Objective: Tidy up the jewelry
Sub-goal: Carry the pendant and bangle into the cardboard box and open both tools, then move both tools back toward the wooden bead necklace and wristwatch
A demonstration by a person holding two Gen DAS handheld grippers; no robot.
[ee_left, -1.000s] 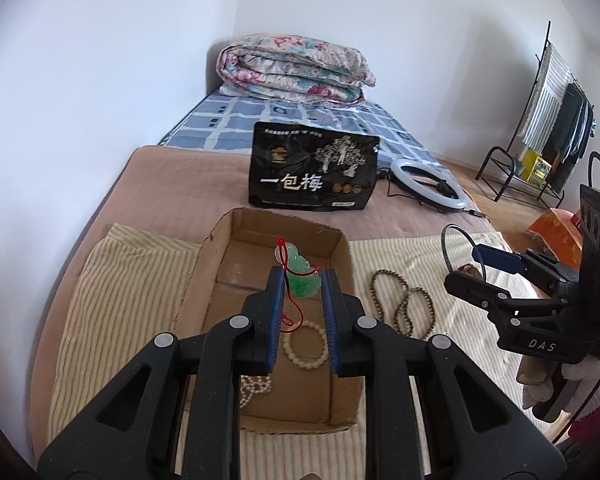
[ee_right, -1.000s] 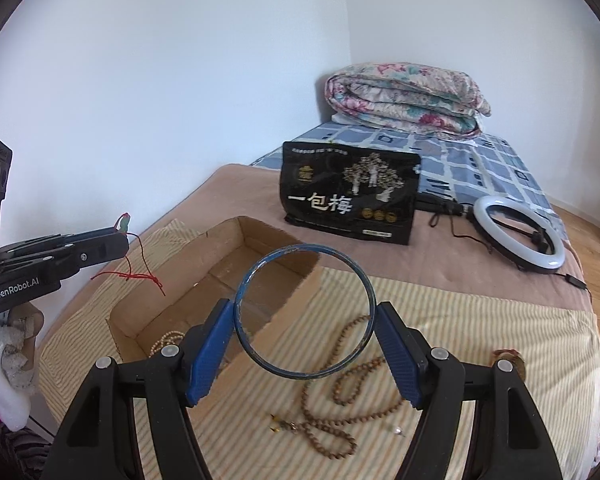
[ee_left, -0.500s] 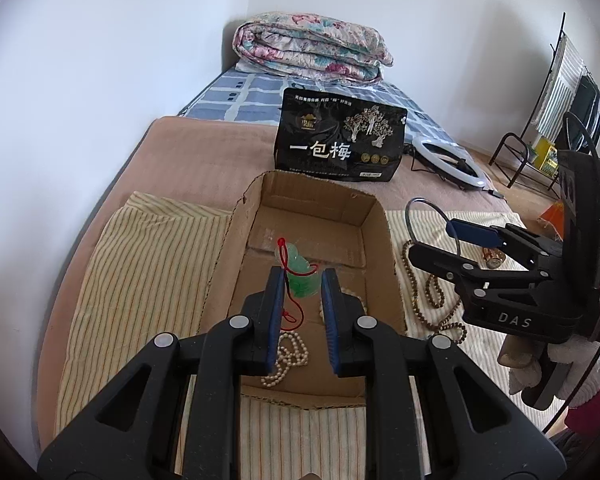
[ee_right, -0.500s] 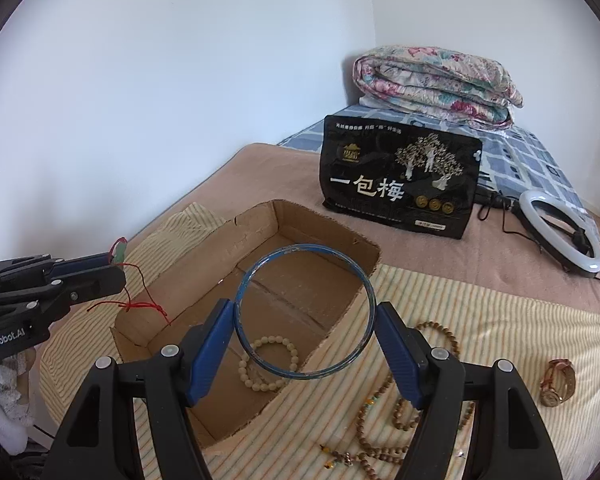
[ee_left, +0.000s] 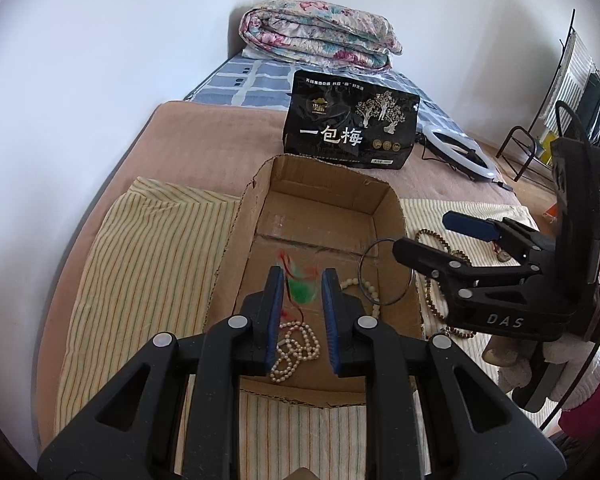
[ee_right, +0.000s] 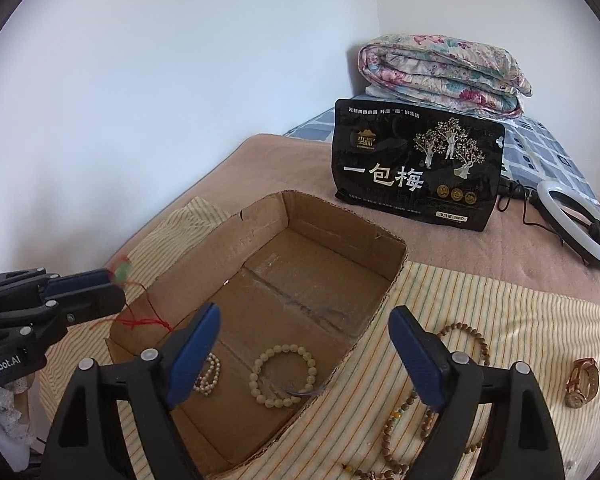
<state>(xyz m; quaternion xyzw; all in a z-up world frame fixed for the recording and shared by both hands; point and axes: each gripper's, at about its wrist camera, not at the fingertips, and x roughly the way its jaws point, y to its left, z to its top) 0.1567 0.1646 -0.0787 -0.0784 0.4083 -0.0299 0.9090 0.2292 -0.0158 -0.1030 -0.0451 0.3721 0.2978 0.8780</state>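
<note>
An open cardboard box (ee_left: pixel 256 216) (ee_right: pixel 340 236) lies on the striped cloth. Inside are a pearl strand (ee_left: pixel 296 350) (ee_right: pixel 208 374) and a cream bead bracelet (ee_right: pixel 282 374). My left gripper (ee_left: pixel 302 290) (ee_right: pixel 116 280) has parted over the box; the green jade pendant (ee_left: pixel 302 288) on its red cord (ee_right: pixel 148 320) is blurred between the fingers. My right gripper (ee_right: pixel 304 344) (ee_left: pixel 432 236) is open wide; the thin blue bangle (ee_left: pixel 386 272) is a falling blur at the box's right wall (ee_right: pixel 304 390).
Brown bead necklaces (ee_right: pixel 428 412) and a wristwatch (ee_right: pixel 580 384) lie on the cloth right of the box. A black snack bag (ee_right: pixel 416 164) stands behind the box, with a ring light (ee_right: pixel 580 224), a folded quilt (ee_left: pixel 320 32) and a clothes rack (ee_left: pixel 560 92) beyond.
Both grippers moved forward over the box and opened. The bangle left the right gripper and drops at the box's right wall. The pendant is slipping from the left fingers.
</note>
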